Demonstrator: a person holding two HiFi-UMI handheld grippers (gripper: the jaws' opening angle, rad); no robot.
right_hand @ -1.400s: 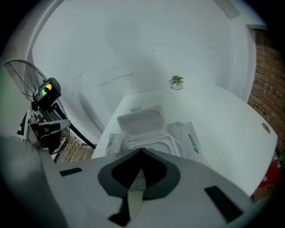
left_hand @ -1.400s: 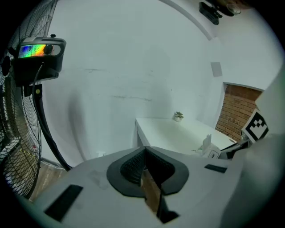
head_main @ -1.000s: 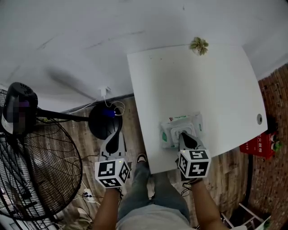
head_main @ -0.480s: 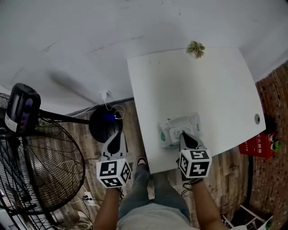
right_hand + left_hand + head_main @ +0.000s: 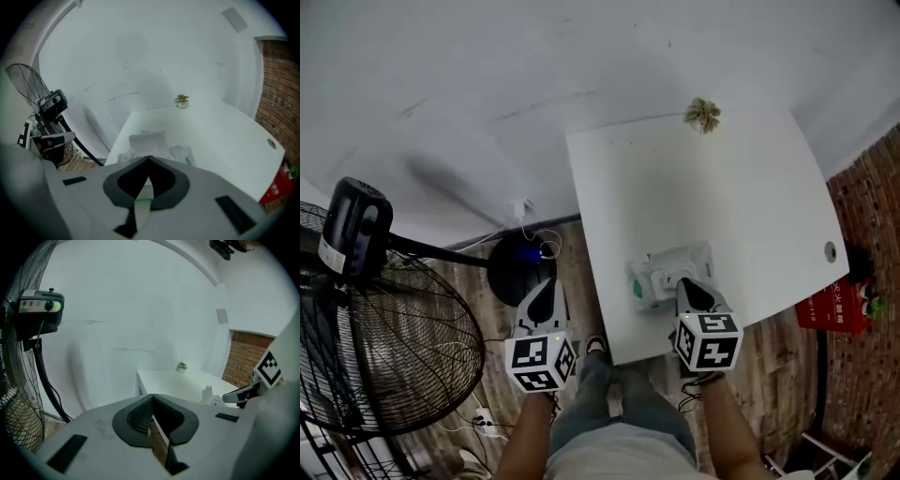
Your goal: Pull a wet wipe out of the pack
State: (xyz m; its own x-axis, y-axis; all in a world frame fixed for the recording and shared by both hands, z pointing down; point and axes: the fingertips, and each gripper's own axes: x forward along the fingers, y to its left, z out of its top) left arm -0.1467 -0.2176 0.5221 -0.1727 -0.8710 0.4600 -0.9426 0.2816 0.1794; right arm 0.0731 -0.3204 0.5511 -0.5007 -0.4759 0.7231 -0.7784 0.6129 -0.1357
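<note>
wet wipe pack [image 5: 661,277] at table [image 5: 722,187] 6 o'clock edge, lid up. right gripper [image 5: 690,289] stays clenched at its 5 o'clock side. left gripper [image 5: 544,291] clenched empty, 9 o'clock, off table as before.

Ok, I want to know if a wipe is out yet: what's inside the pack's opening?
The pack has its lid flipped open. The right gripper has its shut tips right over the opening and covers it, so what is inside cannot be seen.
</note>
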